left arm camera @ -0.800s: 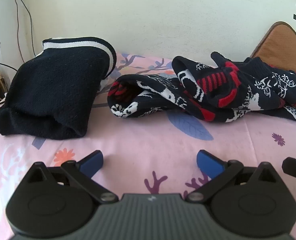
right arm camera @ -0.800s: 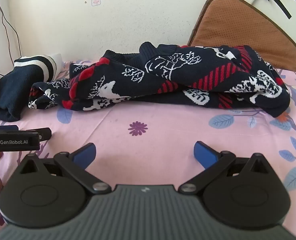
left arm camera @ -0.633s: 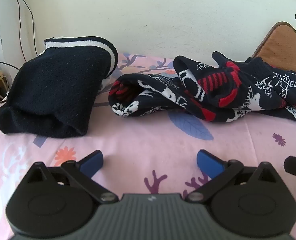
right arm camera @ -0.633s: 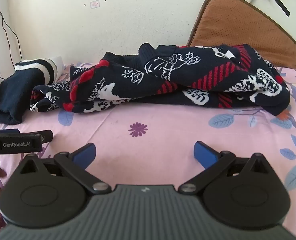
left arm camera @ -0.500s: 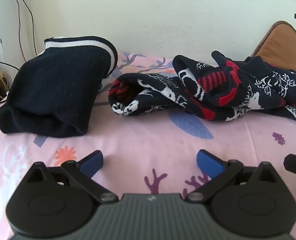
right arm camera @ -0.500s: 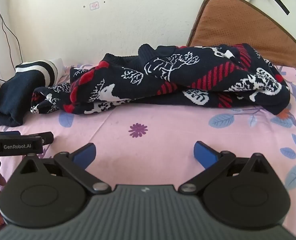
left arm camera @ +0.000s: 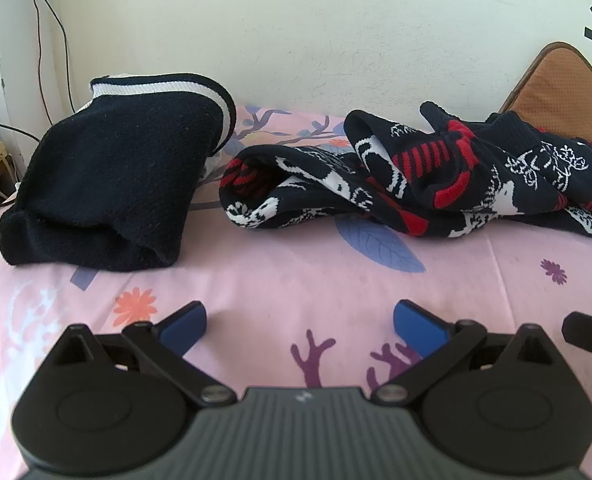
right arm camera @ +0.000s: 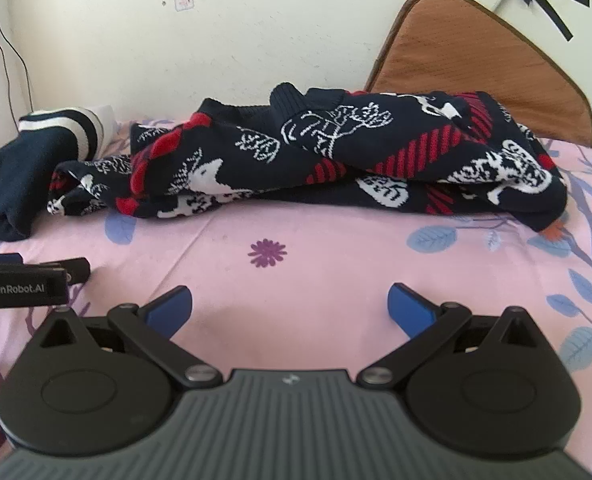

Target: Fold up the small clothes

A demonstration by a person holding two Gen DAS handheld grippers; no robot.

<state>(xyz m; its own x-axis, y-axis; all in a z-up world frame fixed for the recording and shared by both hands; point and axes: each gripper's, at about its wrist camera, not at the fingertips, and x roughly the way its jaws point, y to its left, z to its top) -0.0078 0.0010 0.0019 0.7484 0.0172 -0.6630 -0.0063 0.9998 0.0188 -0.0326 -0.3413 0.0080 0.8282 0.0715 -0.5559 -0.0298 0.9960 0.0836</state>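
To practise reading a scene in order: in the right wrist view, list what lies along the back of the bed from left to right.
Dark navy garment with white stripes → crumpled patterned sweater in navy, red and white → brown cushion leaning on the wall.

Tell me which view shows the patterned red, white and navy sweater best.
The right wrist view: the patterned sweater lies crumpled across the middle of the frame, visible end to end on the pink sheet. The left wrist view shows the patterned sweater off to the right, its far end cut off by the frame edge.
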